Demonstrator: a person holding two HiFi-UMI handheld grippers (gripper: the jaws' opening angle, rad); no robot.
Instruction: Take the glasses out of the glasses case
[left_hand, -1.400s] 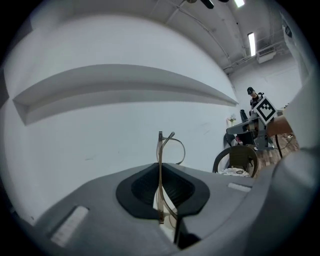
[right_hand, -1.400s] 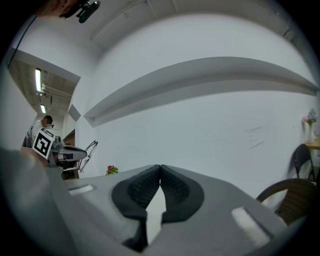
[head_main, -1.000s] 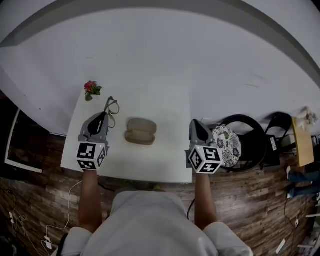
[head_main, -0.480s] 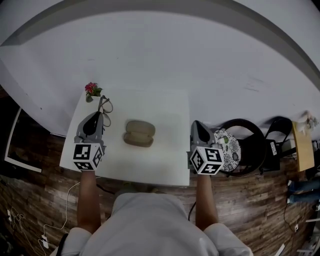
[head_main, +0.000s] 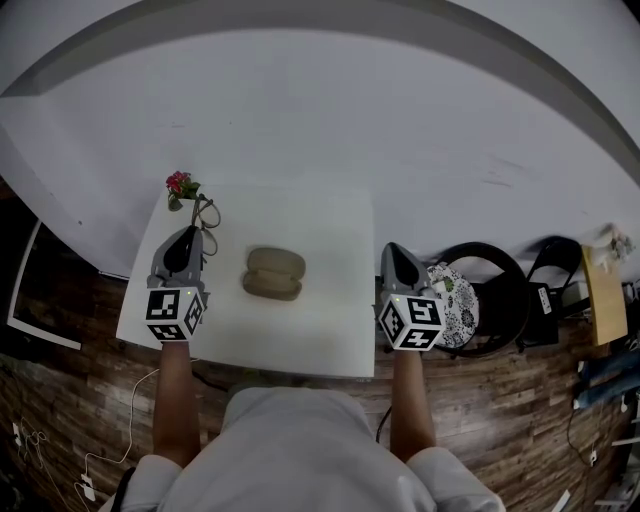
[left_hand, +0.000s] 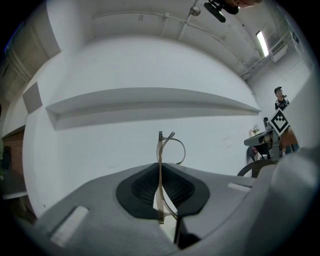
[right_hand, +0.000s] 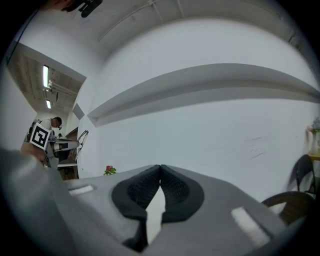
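The olive glasses case (head_main: 272, 273) lies open in the middle of the white table (head_main: 330, 330), with both halves showing. My left gripper (head_main: 190, 235) is shut on the thin-framed glasses (head_main: 205, 215), holding them over the table's left part, left of the case. In the left gripper view the glasses (left_hand: 164, 165) stand pinched edge-on between the dark pads, one lens rim sticking out past the tips. My right gripper (head_main: 393, 253) hovers at the table's right edge, shut with nothing between its pads (right_hand: 172, 187).
A small pot with red flowers (head_main: 179, 187) stands at the table's far left corner, close to the held glasses. Black chairs, one with a patterned cushion (head_main: 455, 300), stand right of the table. A white wall runs behind the table.
My left gripper has carried the glasses further left and toward the far edge, nearer the flowers. The case and the right gripper have barely shifted.
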